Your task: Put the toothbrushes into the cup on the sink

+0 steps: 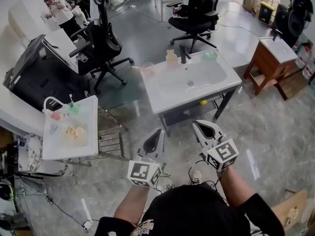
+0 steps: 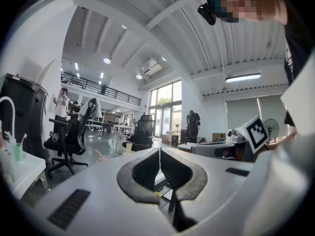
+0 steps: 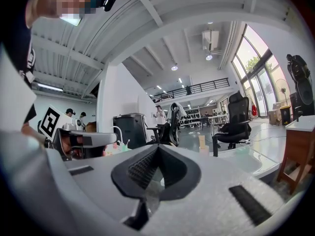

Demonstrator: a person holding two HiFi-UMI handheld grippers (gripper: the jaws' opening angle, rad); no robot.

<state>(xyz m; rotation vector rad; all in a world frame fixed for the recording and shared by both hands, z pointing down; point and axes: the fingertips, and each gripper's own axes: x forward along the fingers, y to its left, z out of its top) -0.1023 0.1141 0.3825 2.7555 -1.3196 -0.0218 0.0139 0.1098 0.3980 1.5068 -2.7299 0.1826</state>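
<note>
The white sink (image 1: 165, 90) stands in the middle of the head view with a black tap (image 1: 183, 53) at its back. A beige cup (image 1: 171, 57) sits left of the tap, and a clear cup (image 1: 147, 67) with a thin stick in it stands at the back left corner. Another toothbrush stands in a green cup (image 1: 73, 108) on the white side table (image 1: 86, 149) at left. My left gripper (image 1: 155, 134) and right gripper (image 1: 203, 127) hover in front of the sink, both shut and empty. In the left gripper view the jaws (image 2: 160, 152) meet, as do those in the right gripper view (image 3: 157, 149).
Black office chairs (image 1: 101, 43) (image 1: 197, 14) stand behind the sink. A wooden cabinet (image 1: 270, 60) is at right, a dark machine (image 1: 34, 75) at left. A metal rack (image 1: 110, 139) lies between side table and sink. People stand at the far left.
</note>
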